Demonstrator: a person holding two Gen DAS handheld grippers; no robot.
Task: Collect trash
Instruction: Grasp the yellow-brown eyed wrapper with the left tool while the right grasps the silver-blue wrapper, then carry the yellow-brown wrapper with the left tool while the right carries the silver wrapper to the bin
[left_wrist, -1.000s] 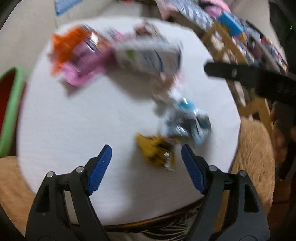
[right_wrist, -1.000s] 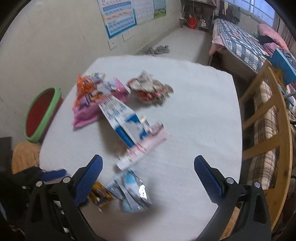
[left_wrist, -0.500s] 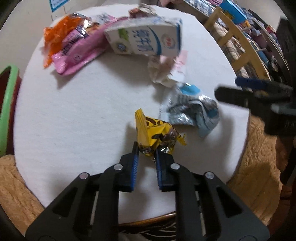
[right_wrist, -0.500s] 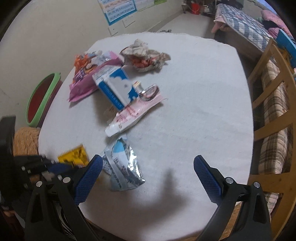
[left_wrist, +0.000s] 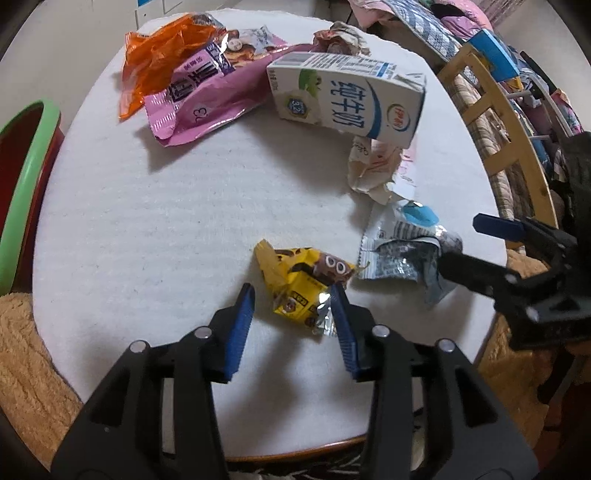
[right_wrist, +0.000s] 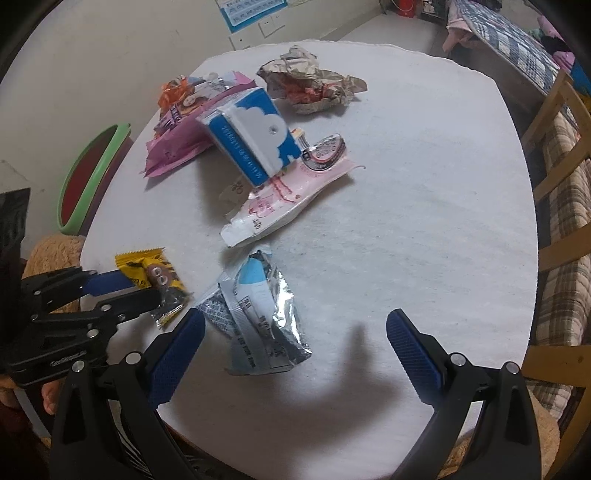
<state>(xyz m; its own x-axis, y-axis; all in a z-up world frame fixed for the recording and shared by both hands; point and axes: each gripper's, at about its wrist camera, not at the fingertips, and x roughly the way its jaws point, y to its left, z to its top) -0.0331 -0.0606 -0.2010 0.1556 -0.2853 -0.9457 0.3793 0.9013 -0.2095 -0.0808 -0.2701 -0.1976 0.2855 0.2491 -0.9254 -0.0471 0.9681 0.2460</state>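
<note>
L gripper (left_wrist: 291, 306) low over the white round surface (left_wrist: 166, 221), jaws opening – part-open w/ the yellow candy wrapper (left_wrist: 299, 280) between them; right pad touches its foil edge, no real squeeze seen. R gripper (right_wrist: 295, 332) jaws wide apart, nothing held, above the silver-blue wrapper (right_wrist: 258, 314). Milk carton (left_wrist: 347, 96), pink bag (left_wrist: 207, 96), orange wrapper (left_wrist: 159, 55) lie farther back. Green-rimmed bin (left_wrist: 22, 192) beside surface, left.

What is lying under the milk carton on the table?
The milk carton rests on a pink wrapper, whose crumpled end sticks out beneath it. Whatever else lies under the carton is covered.
</note>
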